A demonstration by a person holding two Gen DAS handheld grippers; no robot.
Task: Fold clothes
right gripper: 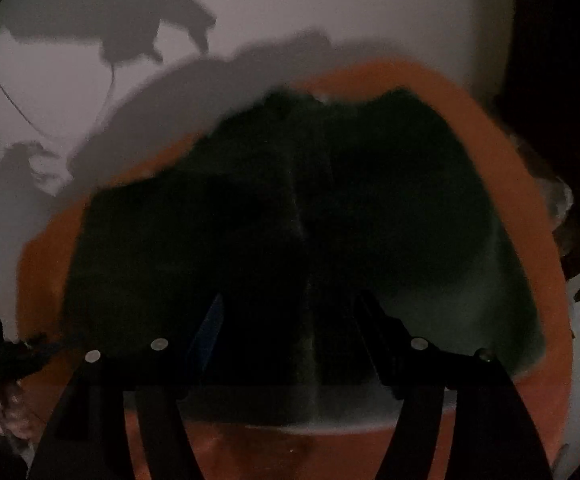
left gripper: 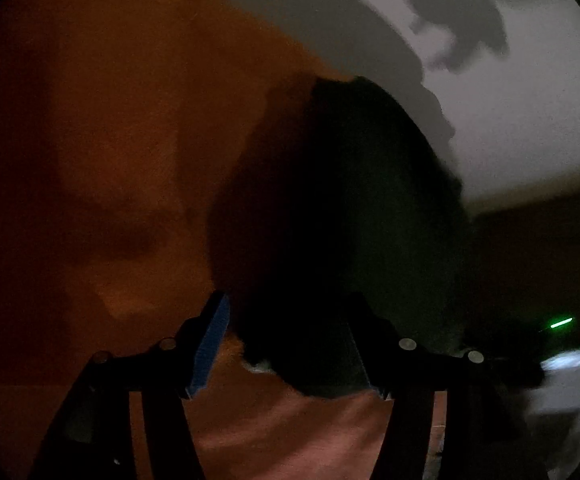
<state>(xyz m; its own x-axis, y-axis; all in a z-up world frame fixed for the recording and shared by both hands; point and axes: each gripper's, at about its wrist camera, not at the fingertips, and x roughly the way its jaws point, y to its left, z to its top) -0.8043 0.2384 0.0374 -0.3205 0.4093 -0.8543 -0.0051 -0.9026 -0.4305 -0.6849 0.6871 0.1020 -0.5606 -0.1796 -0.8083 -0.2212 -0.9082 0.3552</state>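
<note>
Left wrist view: left gripper (left gripper: 294,344) stands with jaws apart, nothing pinched; the dark green fleece-like garment (left gripper: 370,208) lies just ahead on the orange cloth-covered surface (left gripper: 101,140), one edge reaching between the fingers. Dim, blurred. Right wrist view: right gripper (right gripper: 290,340) likewise parted, pads clear of the garment (right gripper: 390,200), which spreads over the orange surface (right gripper: 550,280) with a centre seam. Judgement: a fold looks laid; next, take matching corners squarely, lift evenly, align edges before letting go.

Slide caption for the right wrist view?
Open right claw above a dark green garment on an orange cloth.
</note>
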